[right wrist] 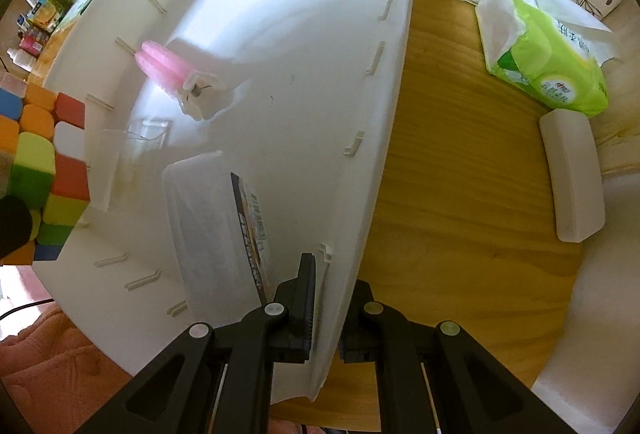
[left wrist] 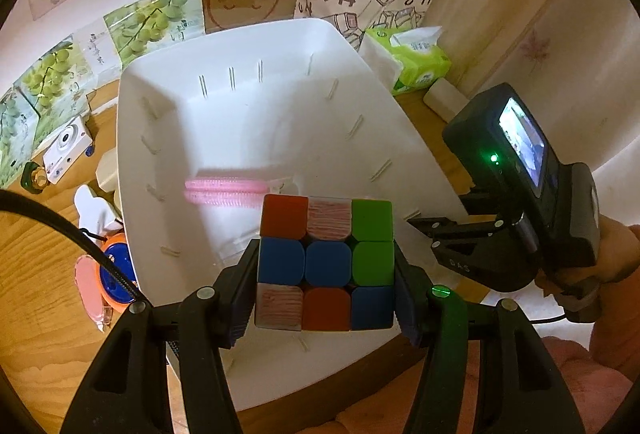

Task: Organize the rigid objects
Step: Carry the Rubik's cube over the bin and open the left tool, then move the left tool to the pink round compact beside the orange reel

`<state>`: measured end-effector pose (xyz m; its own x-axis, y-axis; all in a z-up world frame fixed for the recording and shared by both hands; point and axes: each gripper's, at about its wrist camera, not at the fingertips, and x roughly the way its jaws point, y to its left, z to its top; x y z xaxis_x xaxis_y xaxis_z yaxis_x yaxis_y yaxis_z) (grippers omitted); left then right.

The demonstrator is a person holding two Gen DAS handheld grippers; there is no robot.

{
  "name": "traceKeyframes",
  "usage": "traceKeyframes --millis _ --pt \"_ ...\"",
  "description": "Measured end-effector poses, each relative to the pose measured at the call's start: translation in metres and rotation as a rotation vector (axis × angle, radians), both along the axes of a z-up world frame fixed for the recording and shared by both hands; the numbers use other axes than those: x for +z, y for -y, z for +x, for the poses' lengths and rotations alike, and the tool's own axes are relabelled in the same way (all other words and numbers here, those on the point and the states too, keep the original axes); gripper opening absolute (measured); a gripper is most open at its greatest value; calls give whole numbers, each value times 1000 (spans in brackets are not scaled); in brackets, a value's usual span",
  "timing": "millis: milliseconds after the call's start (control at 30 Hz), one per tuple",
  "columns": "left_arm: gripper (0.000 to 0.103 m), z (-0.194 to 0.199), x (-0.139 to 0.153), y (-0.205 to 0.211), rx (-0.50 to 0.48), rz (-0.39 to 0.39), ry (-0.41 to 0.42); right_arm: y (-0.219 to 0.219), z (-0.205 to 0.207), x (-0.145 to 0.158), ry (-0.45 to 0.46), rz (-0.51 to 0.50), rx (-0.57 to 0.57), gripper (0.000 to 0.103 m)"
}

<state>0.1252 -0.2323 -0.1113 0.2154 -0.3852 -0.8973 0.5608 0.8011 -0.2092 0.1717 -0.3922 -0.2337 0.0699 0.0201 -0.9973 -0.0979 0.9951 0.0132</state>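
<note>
Busy with the putting-in step: holding the cube [left wrist: 326,262] up over the near part of the white bin [left wrist: 152,138], not yet down inside. Gripping it with the left tongs [left wrist: 325,268], about half wide, both pads flat on its sides with no gap to be seen. Pinching the bin's right wall with the right tongs [right wrist: 334,286], nearly closed, one finger inside and one outside, likely to keep the bin from sliding. Next, most likely: lower the cube toward the bare floor of the bin, then let go only when low, to stop it bouncing. Mind the pink brush [left wrist: 228,190] lying just past the cube, and the clear box [right wrist: 208,218] lying inside along the right wall, close to the right tongs. Plenty of white floor free in the middle and at the far end. Keep clear of the near rim, close under the left tongs. Outside, on the table [right wrist: 460,214], only a tissue pack [right wrist: 548,66] well off to the right, not in the way.
</note>
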Motion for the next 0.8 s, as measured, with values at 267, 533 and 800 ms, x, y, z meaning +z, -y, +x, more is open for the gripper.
traceKeyframes --millis 267,533,800 --pt "80 2 21 -13 8 -90 63 -1 3 -5 -18 -2 -15 8" --pt "80 7 26 -43 48 -90 105 10 4 -13 -29 2 -49 8" --pt "80 12 17 -90 126 -71 97 19 2 -18 -39 -2 -109 8"
